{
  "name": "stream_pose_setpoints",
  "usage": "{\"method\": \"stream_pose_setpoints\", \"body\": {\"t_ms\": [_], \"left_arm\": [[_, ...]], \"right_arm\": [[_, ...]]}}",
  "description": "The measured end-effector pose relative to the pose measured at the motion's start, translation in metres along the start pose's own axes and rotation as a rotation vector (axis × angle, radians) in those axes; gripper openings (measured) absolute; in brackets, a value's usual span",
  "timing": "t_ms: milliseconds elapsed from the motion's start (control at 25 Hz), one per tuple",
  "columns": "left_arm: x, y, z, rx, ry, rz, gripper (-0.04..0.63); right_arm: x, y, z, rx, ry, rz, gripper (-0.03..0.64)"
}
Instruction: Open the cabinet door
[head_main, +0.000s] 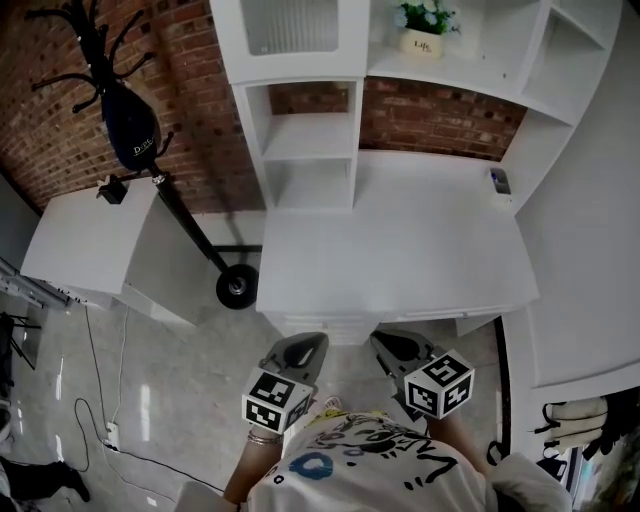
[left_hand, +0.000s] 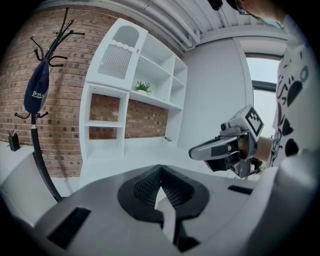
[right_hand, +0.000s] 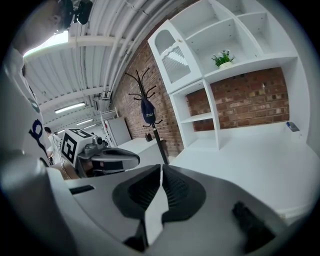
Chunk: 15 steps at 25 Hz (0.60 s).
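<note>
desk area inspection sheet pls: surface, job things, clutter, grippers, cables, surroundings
surface: white desk top, mostly bare
job's things: cabinet door with a ribbed panel, top left of the shelf unit, looks shut, nothing touching it
clutter: small remote-like item at the desk's back right; potted plant on a shelf
grippers: left gripper and right gripper both have jaws together with nothing between, held low before the desk's front edge, well apart from the door
cables: thin cable on the floor at left, leading to a power strip
surroundings: brick wall; coat stand with a dark bag; low white unit at left
</note>
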<state>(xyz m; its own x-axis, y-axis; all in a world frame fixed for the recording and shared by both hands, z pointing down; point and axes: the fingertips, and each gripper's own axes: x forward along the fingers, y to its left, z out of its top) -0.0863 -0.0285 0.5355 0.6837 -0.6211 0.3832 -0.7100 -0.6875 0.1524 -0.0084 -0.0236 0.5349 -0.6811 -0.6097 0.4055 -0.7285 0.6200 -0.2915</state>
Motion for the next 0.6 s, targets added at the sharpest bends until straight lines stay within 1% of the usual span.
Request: {"method": "stream_pose_setpoints", "body": {"t_ms": [240,360,480,600], "left_arm": [[0.002,0.017,0.006,0.014,-0.014,-0.010,0.012],[0.001,0.021,0.003,-0.005,-0.018,-0.009,0.012],[0.002,0.025,-0.005,-0.028,-0.003,-0.011,0.012],[0.007,0.029,-0.006,-0.033,0.011,-0.020,0.012]], "right_arm": [[0.016,0.001,0.005,0.005,0.004,-0.017,0.029],[0.021,0.003,0.002,0.003,0.017,-0.012,0.029],[0.025,0.003,0.001,0.009,0.028,-0.014,0.029],[0.029,-0.001,0.004,0.004,0.034,-0.016,0.029]]}}
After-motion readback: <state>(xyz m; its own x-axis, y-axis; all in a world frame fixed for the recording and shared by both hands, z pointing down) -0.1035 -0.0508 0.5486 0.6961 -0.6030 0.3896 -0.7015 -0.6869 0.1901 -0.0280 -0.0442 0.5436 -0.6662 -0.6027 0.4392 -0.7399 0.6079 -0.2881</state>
